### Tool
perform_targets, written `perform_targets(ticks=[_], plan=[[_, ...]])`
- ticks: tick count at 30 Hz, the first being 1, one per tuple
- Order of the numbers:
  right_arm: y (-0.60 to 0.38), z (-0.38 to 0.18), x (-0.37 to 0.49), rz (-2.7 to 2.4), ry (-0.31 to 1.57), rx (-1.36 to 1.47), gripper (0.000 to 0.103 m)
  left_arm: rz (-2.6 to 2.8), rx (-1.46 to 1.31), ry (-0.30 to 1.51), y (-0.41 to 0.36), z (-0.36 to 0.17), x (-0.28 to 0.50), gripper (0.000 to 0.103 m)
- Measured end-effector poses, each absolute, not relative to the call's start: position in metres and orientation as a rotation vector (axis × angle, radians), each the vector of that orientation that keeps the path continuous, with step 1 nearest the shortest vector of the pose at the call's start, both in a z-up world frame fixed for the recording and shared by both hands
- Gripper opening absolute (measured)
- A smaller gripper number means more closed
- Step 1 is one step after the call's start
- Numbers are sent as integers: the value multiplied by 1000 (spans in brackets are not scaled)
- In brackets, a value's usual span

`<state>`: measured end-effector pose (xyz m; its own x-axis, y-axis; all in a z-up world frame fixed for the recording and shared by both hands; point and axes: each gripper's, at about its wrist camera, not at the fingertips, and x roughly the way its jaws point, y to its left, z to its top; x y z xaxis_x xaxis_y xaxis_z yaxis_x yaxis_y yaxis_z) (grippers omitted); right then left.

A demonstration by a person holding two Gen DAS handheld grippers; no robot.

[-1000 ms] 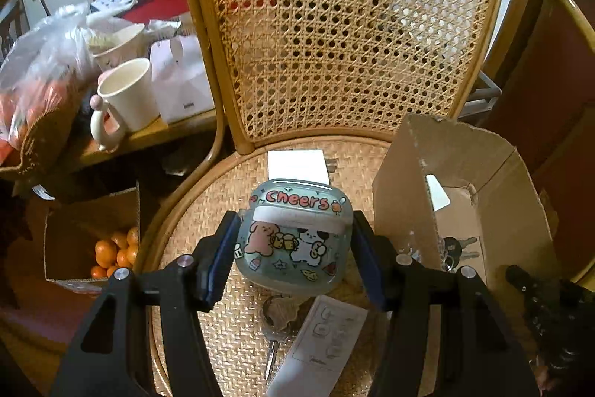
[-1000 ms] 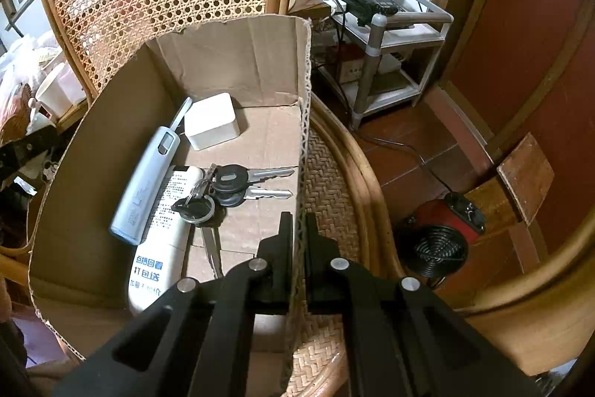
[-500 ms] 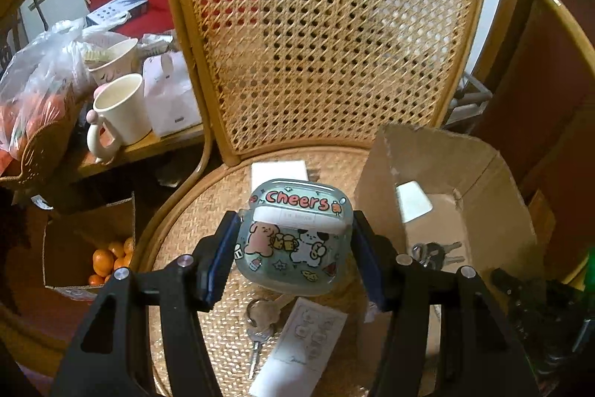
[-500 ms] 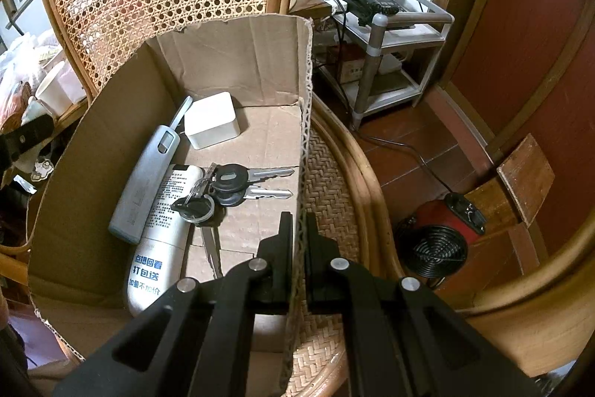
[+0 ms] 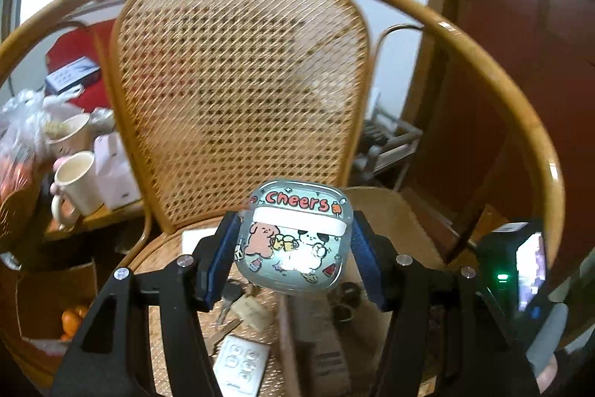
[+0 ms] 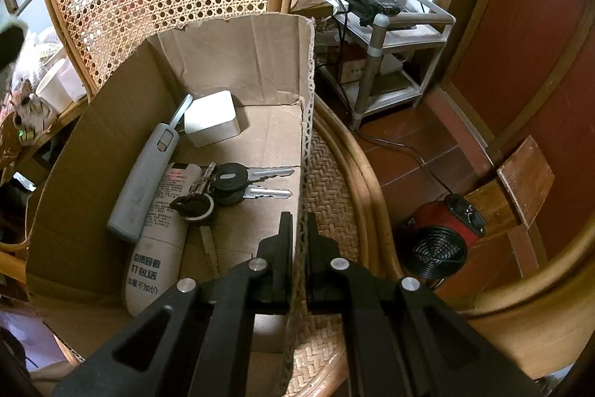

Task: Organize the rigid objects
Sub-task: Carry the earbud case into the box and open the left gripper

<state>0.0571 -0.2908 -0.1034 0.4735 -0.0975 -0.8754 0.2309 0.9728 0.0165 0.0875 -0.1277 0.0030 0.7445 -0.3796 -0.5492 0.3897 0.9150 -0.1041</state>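
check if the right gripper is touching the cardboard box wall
Touching: the right wrist view shows the right gripper closed on the cardboard box side wall.

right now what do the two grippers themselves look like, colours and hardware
Left gripper: matte black angular frame with cut-out slots, round silver bolts, blue fingers. Right gripper: same black frame and silver bolts, but black fingers. No cables or markings visible.

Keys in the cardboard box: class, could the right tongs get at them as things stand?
Probably not yet. The right tongs are clamped on the box wall, so they are occupied, though the keys lie uncovered on the box floor.
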Motion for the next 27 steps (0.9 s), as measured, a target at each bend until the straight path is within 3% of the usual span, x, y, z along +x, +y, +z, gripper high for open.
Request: perform_targets(ticks=[27], plan=[[-291,-104,58,-199,1061,135,7,-507,36,857,-156,-40,95,59]])
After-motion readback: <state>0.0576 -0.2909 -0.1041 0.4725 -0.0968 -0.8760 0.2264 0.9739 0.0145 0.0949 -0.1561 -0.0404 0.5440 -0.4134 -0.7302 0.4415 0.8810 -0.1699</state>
